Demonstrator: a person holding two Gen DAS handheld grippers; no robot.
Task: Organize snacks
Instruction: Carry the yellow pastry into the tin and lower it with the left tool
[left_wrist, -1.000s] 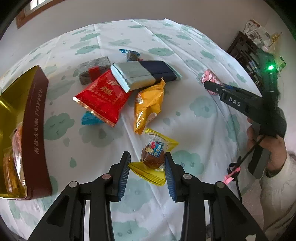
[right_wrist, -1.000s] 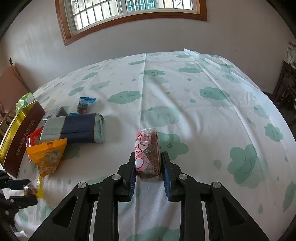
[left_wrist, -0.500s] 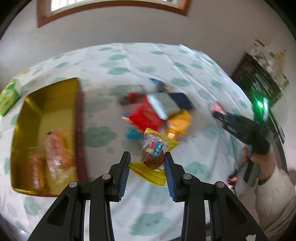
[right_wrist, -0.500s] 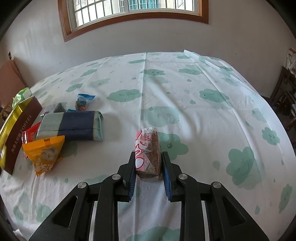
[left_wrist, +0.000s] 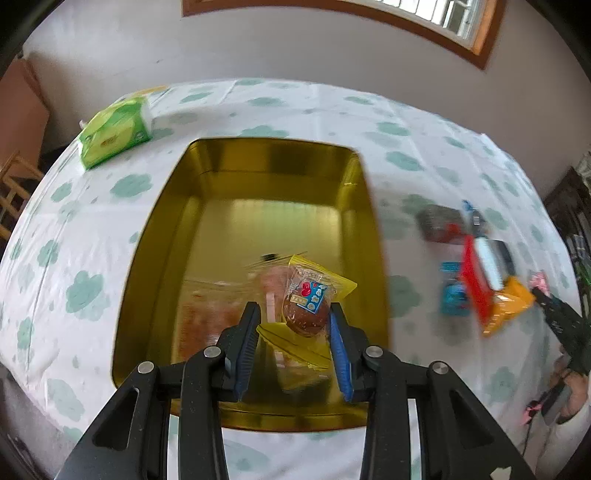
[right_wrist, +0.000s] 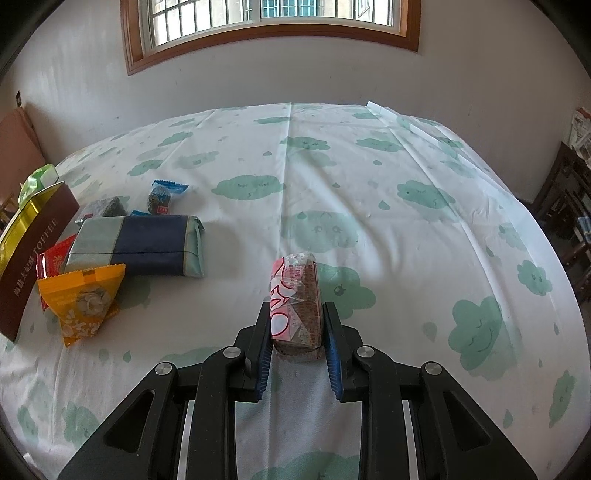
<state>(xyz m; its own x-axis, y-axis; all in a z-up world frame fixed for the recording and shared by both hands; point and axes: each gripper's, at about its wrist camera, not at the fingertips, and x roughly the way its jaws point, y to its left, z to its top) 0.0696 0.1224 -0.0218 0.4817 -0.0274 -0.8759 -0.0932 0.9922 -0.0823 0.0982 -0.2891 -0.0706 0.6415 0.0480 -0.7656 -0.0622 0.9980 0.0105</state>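
Cloud-print cloth covers the table (right_wrist: 369, 184); each tool pinches one snack.

Left wrist view: the left tool (left_wrist: 293, 332) holds a yellow-wrapped brown cake (left_wrist: 306, 306) above the open gold tin (left_wrist: 266, 166), whose floor and the clear-wrapped snacks (left_wrist: 214, 317) lying in it show only from here; the cake's wrapper runs from near-left up to far-right. A green tissue pack (left_wrist: 114, 133) lies beyond the tin, and the loose snack pile is blurred at right. Right wrist view: the right tool (right_wrist: 297, 328) grips a pink-and-brown bar (right_wrist: 295, 295) on the cloth, long axis pointing straight away. Only the tin's brown outer side shows here, beside an orange packet (right_wrist: 83, 299) and a navy-and-grey pack (right_wrist: 136, 245).
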